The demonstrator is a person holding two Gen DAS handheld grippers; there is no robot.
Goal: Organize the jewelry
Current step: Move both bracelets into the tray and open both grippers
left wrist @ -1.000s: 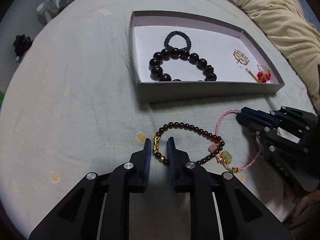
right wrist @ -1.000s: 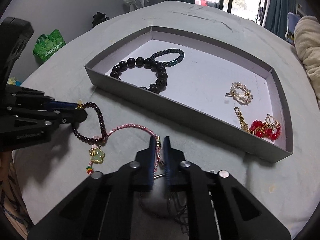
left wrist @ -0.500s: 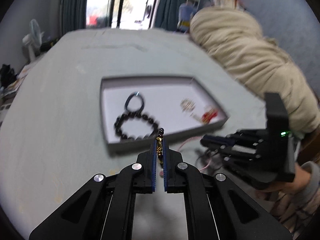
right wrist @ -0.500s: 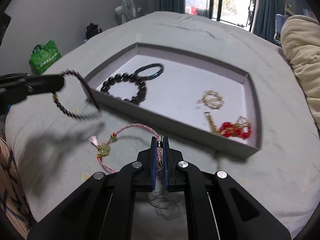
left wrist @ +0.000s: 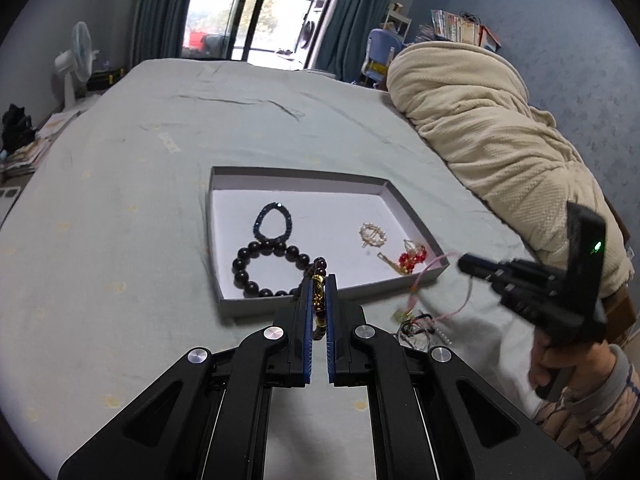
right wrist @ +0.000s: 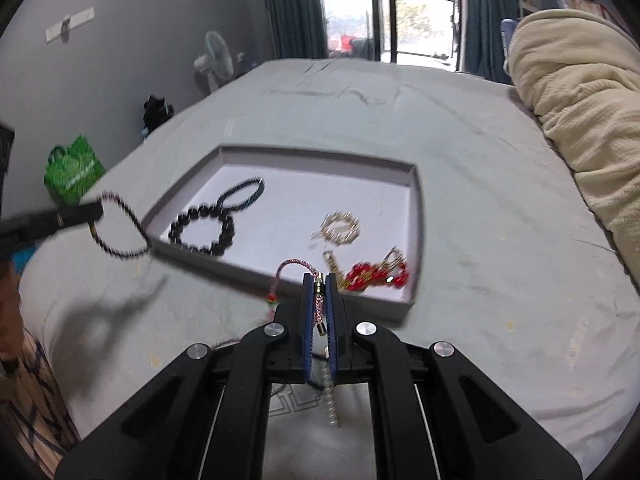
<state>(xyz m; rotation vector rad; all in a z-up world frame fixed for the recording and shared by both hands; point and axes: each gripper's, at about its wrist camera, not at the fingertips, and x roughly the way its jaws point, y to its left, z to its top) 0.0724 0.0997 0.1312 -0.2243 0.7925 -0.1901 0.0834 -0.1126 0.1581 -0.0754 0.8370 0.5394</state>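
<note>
Both tongs grip bracelets above my tray (left wrist: 224, 304).
Left gripper (left wrist: 319, 280) clamps bead bracelet (right wrist: 120, 236); right gripper (right wrist: 319, 280) clamps pink cord (right wrist: 294, 266).

My left wrist camera rides just behind the left hand-held gripper (left wrist: 319, 280), raised over the bed (left wrist: 120, 200) and facing the window (left wrist: 248, 20) — the grey tray (left wrist: 320, 178) sits near, dead ahead. My right wrist camera looks along the right hand-held gripper (right wrist: 319, 280) from further right, facing the same way. Both views share the tray, bed, window and cream duvet (left wrist: 500, 128) — each catches the other gripper at its edge.
</note>
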